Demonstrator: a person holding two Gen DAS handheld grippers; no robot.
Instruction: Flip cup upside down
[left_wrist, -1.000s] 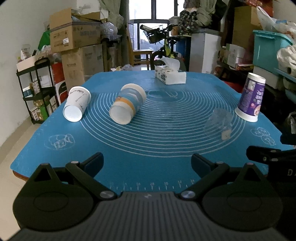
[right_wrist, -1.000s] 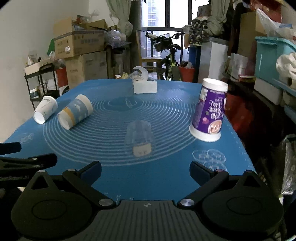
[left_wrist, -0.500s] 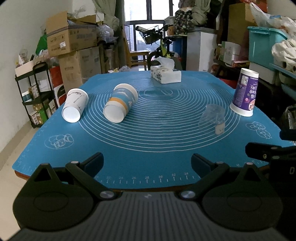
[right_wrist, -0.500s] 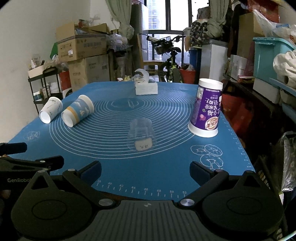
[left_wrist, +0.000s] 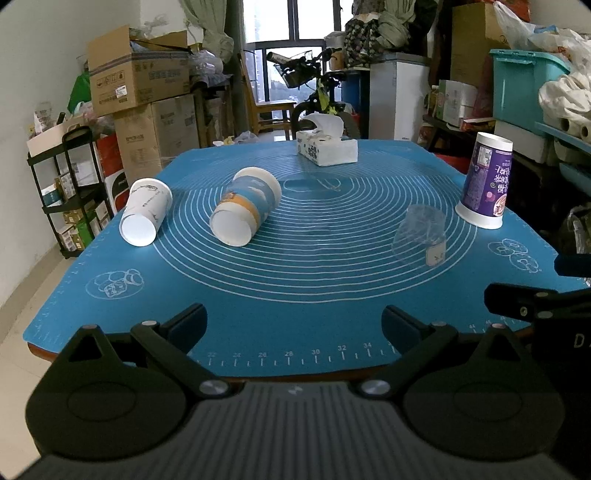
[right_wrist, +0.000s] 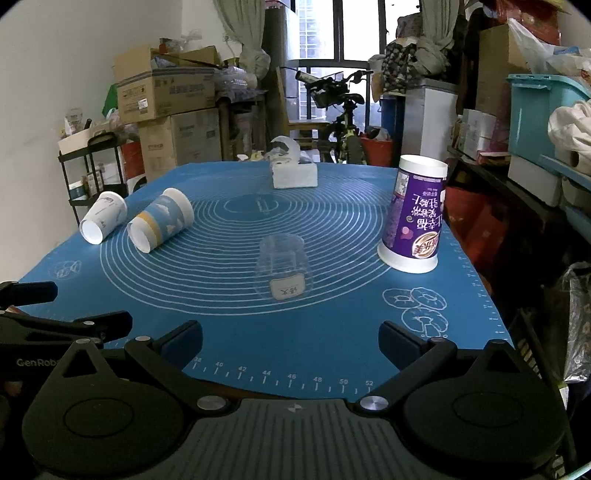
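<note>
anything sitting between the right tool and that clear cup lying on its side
Nothing visible does. The right tool is open at the near edge of the blue mat, and only bare mat lies between it and the clear cup. The purple cup stands off to the right.

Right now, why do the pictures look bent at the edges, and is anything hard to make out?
Both wrist views are fisheye: dark rounded corners, bowed blue silicone mat edges. In the left wrist view, the bright window is washed out. In the right wrist view, the clear plastic cup lying on its side nearly vanishes against the mat; only its white label shows well.
</note>
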